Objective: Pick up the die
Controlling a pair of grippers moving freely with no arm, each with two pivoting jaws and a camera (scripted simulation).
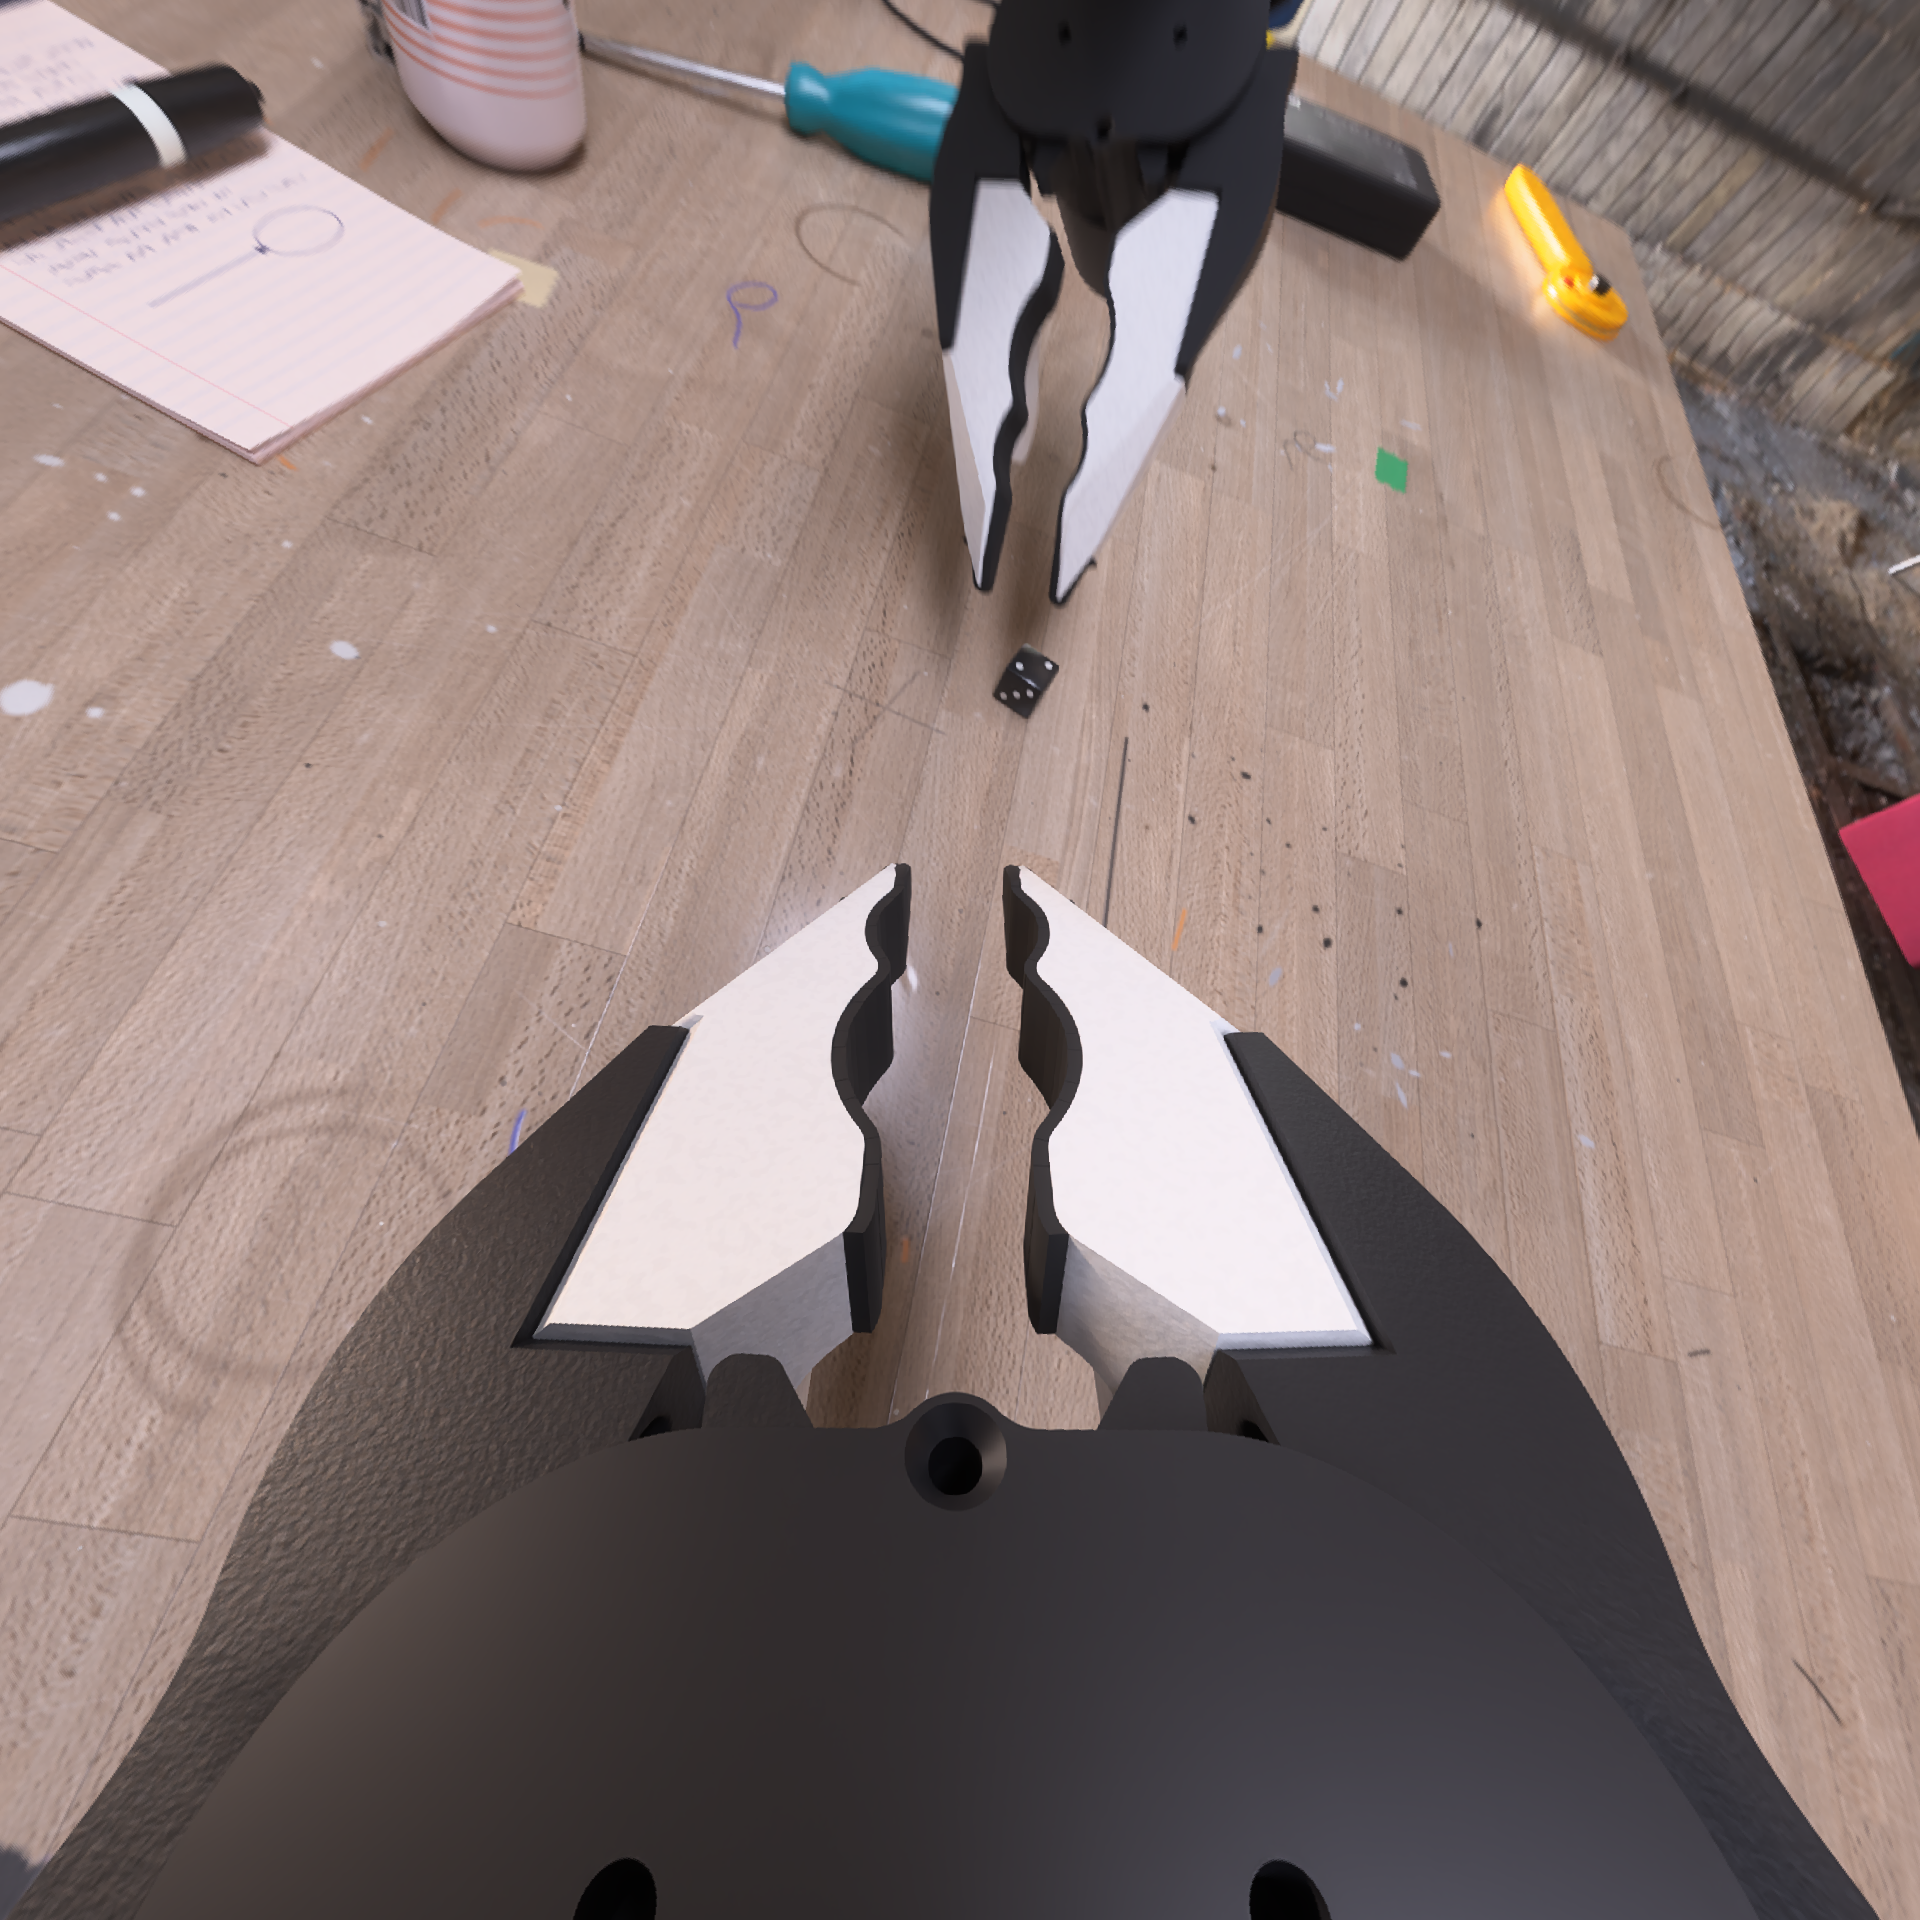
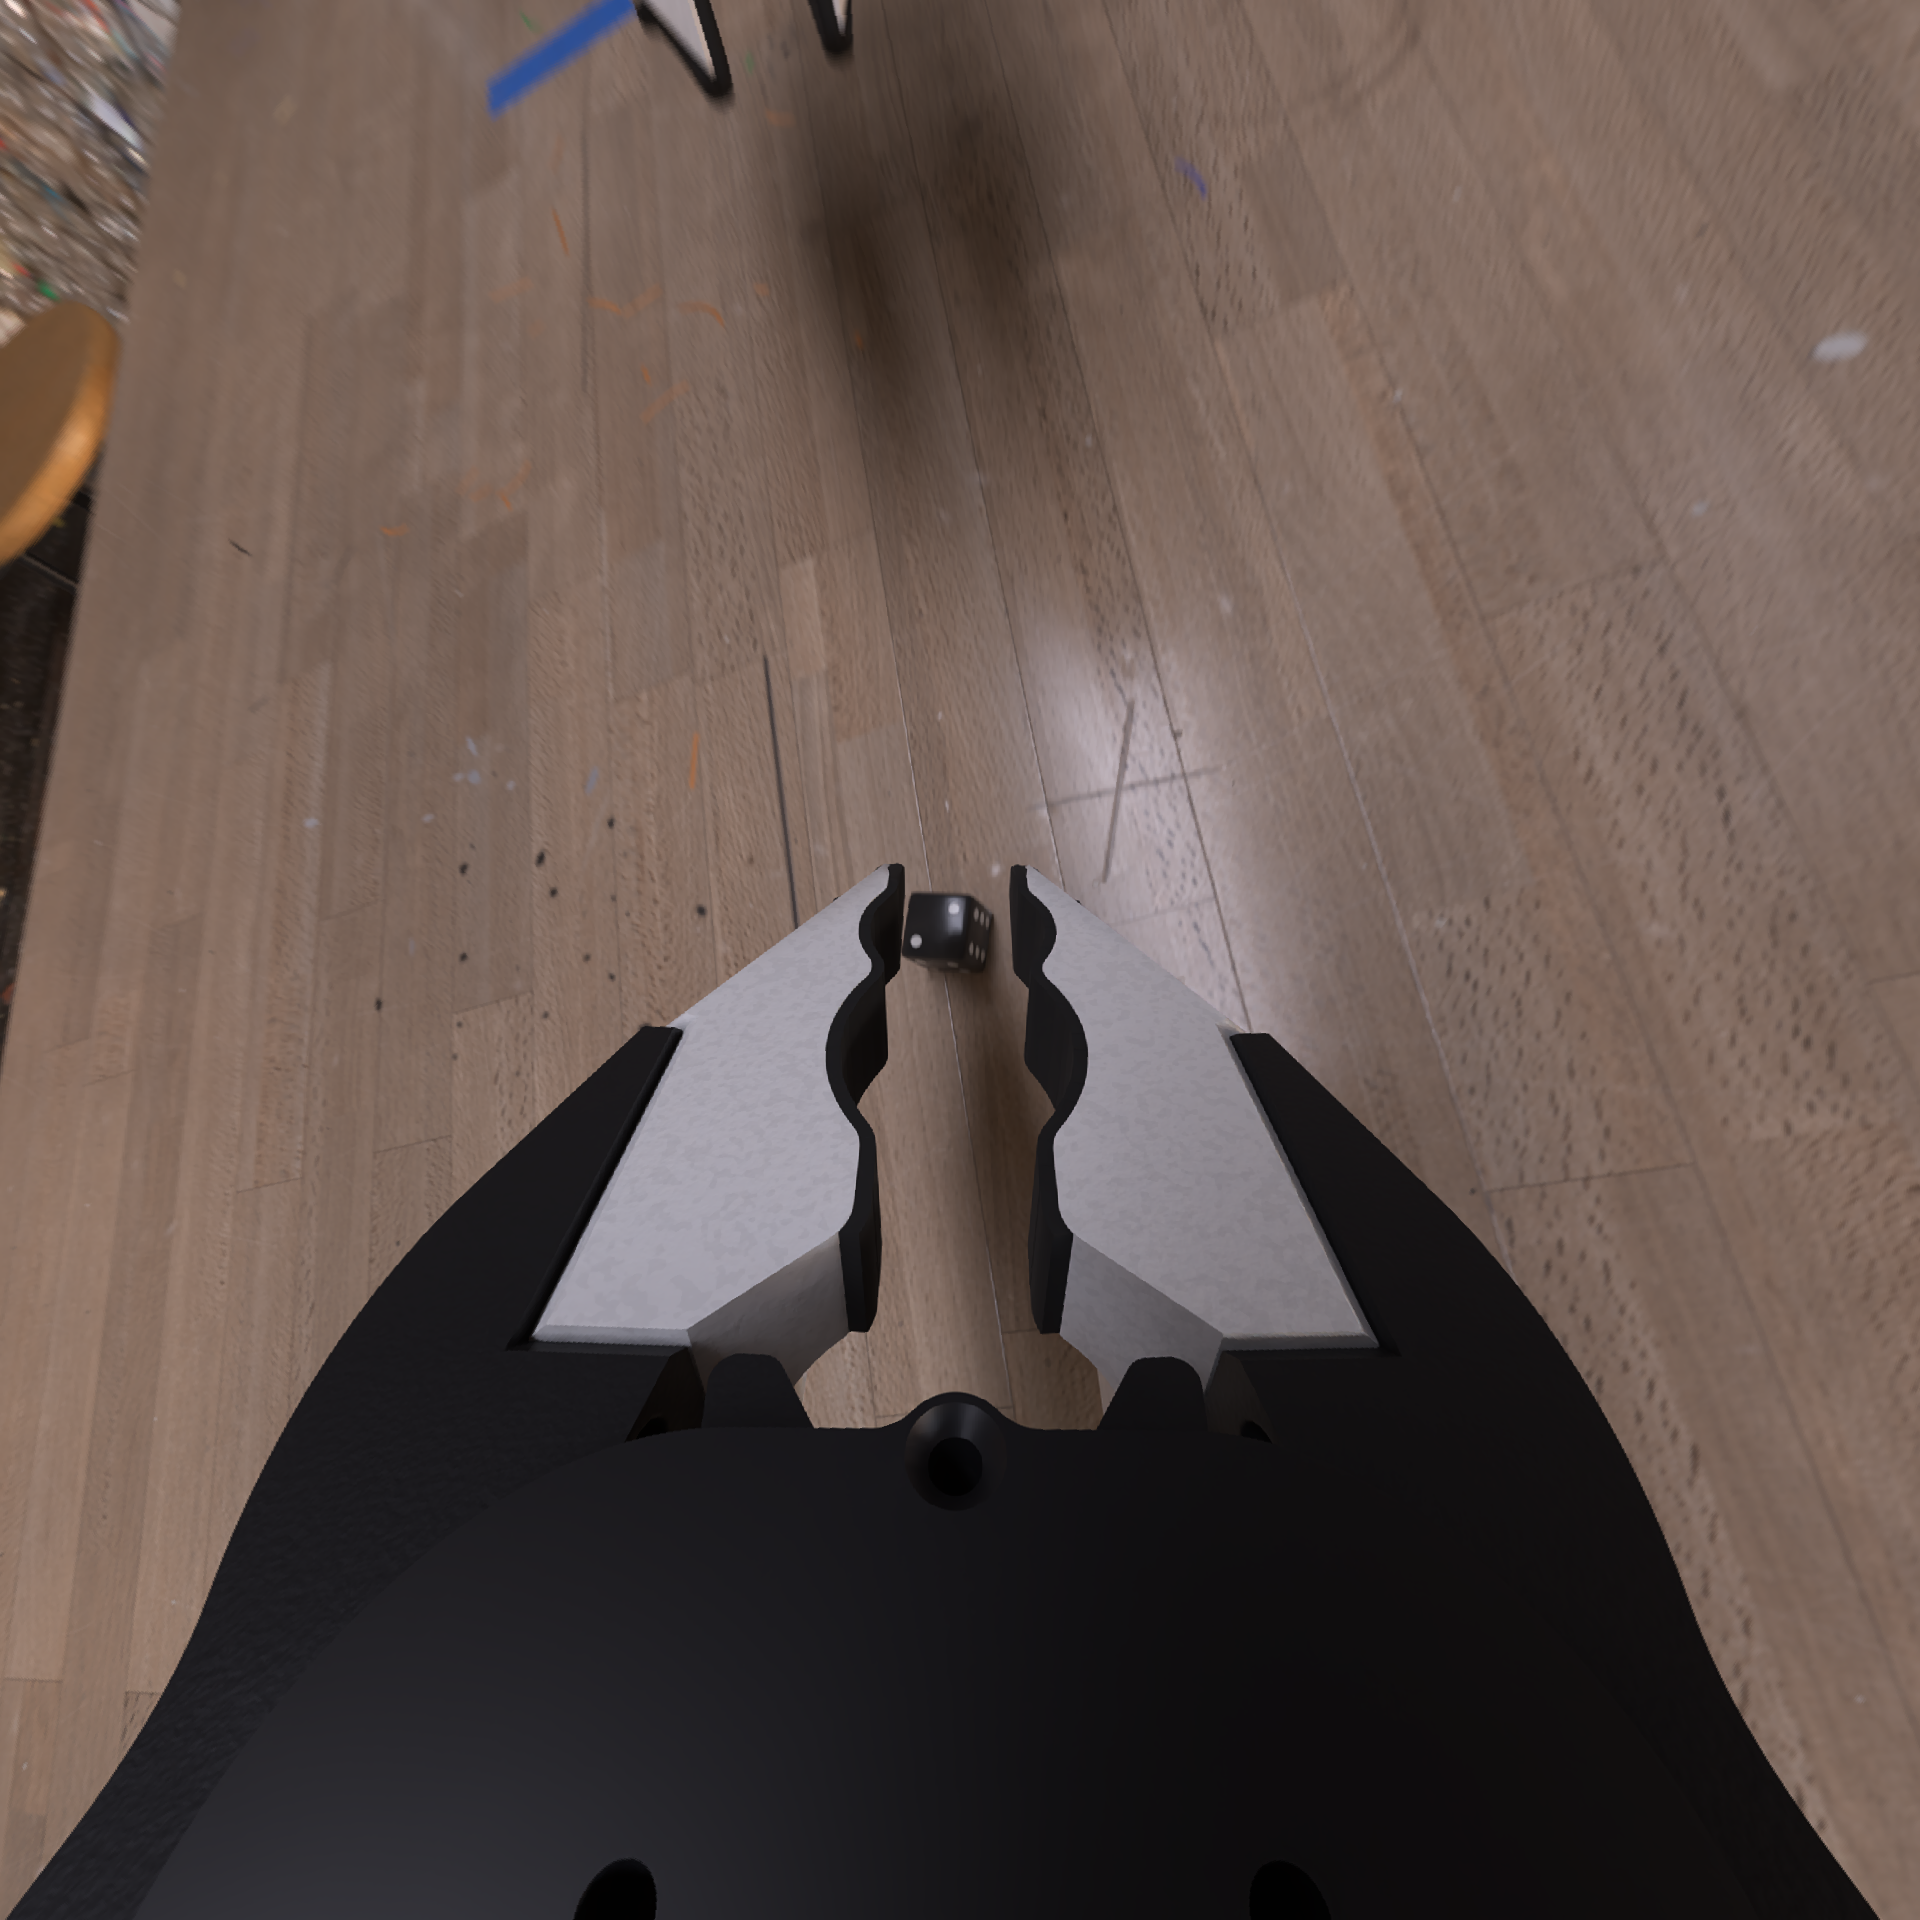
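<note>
A small black die [image 1: 1027, 681] with white pips lies on the wooden table [image 1: 520, 831]. In the left wrist view my right gripper [image 1: 1023, 592] hangs just above and beyond it, fingertips pointing down, jaws slightly apart. In the right wrist view the die [image 2: 948, 932] sits between my right gripper's [image 2: 954, 883] fingertips, close to the left one, with a gap on the right side. My left gripper [image 1: 956, 883] is open and empty, some way short of the die. Its fingertips [image 2: 707, 52] show at the top of the right wrist view.
At the far side lie a pink notepad [image 1: 260, 301] with a black marker [image 1: 114, 130], a striped pink cup [image 1: 499, 78], a teal screwdriver [image 1: 862, 114], a black box [image 1: 1351, 177] and a yellow tool [image 1: 1564, 255]. A red object [image 1: 1886, 883] hangs off the right edge. A wooden stool [image 2: 42, 426] stands beside the table.
</note>
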